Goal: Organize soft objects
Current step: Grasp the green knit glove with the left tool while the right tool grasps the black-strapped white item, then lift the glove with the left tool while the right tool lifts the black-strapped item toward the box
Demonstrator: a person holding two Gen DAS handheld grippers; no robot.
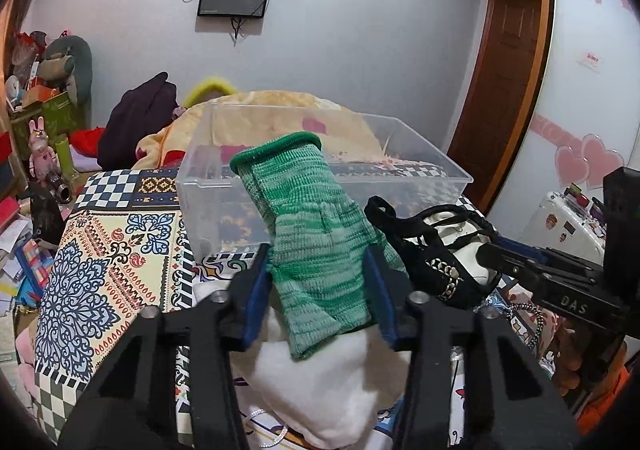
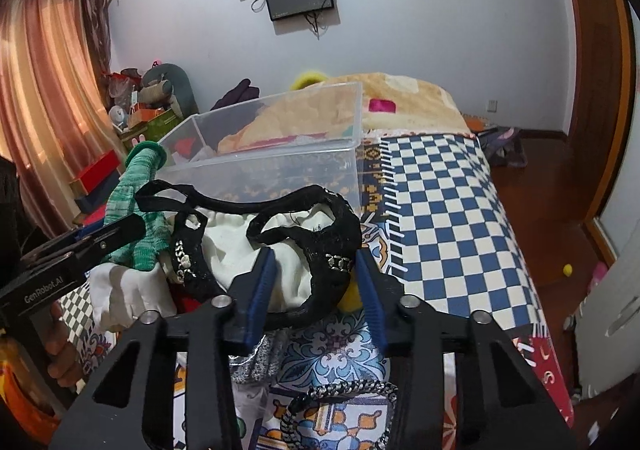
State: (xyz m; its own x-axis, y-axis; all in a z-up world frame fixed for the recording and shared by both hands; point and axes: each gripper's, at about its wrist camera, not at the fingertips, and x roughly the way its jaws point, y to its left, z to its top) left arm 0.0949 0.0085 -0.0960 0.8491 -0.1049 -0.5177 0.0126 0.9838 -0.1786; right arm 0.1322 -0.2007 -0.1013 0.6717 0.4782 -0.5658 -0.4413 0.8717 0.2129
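My left gripper point(image 1: 318, 282) is shut on a green knitted glove point(image 1: 308, 217), lifted with its cuff pointing up in front of the clear plastic bin point(image 1: 400, 153). The glove also shows in the right wrist view point(image 2: 138, 205), with the left gripper point(image 2: 120, 234) at the left. My right gripper point(image 2: 316, 290) is shut on a black lace band with chain trim point(image 2: 320, 246), wrapped around a cream cloth point(image 2: 236, 250). In the left wrist view the band point(image 1: 432, 262) hangs to the right, with the right gripper point(image 1: 500, 256) behind it. A white cloth point(image 1: 332, 374) lies below the glove.
The bin point(image 2: 272, 153) stands on a patterned bedspread point(image 2: 440, 217). A black-and-white braided cord point(image 2: 332, 398) and a grey knit piece point(image 2: 260, 362) lie near the front. A beige blanket point(image 2: 392, 93) is heaped behind the bin. Clutter point(image 1: 36, 121) fills the left corner.
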